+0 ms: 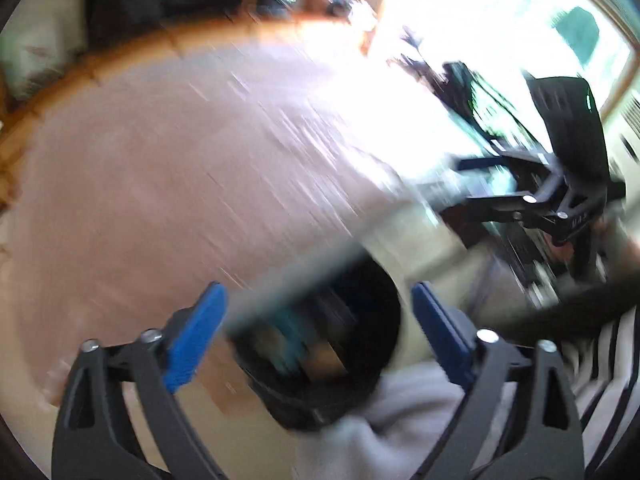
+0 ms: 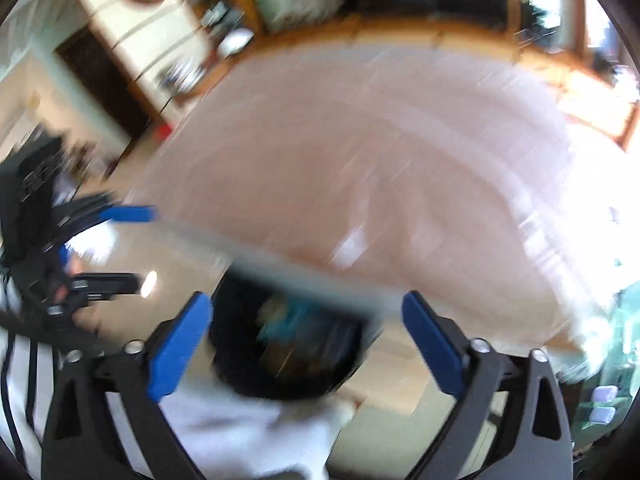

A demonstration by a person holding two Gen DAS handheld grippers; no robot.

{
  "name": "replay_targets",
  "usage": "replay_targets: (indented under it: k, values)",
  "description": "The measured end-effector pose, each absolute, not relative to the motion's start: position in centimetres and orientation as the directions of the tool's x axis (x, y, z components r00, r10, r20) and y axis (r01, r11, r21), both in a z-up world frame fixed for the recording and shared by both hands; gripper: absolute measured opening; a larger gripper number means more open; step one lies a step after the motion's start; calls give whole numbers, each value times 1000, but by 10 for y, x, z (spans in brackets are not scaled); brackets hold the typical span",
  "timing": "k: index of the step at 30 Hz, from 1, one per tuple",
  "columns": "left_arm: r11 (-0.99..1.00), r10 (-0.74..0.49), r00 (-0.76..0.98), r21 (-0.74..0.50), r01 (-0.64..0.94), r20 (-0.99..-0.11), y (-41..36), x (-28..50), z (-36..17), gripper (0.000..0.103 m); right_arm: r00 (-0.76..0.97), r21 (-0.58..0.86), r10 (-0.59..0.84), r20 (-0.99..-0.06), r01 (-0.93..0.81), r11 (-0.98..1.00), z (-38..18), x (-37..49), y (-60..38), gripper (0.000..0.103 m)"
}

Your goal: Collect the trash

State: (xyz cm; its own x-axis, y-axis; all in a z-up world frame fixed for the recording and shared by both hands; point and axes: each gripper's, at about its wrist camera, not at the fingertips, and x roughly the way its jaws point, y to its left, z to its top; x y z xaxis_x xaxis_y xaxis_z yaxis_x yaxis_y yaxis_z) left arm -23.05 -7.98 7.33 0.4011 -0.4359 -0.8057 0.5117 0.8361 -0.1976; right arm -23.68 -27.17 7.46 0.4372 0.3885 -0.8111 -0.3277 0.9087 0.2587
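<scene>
Both my left gripper and right gripper stand with jaws wide apart, holding nothing. The black round bin sits at six o'clock, blurred scraps inside. A careless sweep could tip the light bin off beside the smooth pink surface.

Pale wooden floor bearing a black bin beside a pink-covered bed.

Blurred pink bedspread in a wooden bed frame, bright window, pale floor.
</scene>
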Motion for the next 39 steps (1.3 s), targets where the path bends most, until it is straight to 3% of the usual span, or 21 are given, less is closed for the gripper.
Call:
replay_targets:
  k: [4, 8, 15, 30, 39]
  values:
    - [928, -332, 546, -163, 334, -770, -48, -174, 75, 99, 613, 121, 210, -762, -184, 976, 74, -180, -305, 99]
    - [969, -229, 570, -129, 211, -789, -30, -119, 52, 99, 623, -5, 54, -780, -92, 996, 48, -113, -327, 99]
    - [985, -170, 554, -136, 103, -815, -3, -68, 28, 99, 617, -34, -32, -786, 8, 999, 21, -48, -348, 99]
    - [999, -18, 583, 4, 36, -812, -4, -46, 9, 100, 582, 3, -23, -813, 44, 999, 2, -24, -359, 99]
    - [1000, -14, 579, -2, 22, -815, -3, -42, 10, 101, 582, 3, -23, -813, 44, 999, 1, -23, -361, 99]
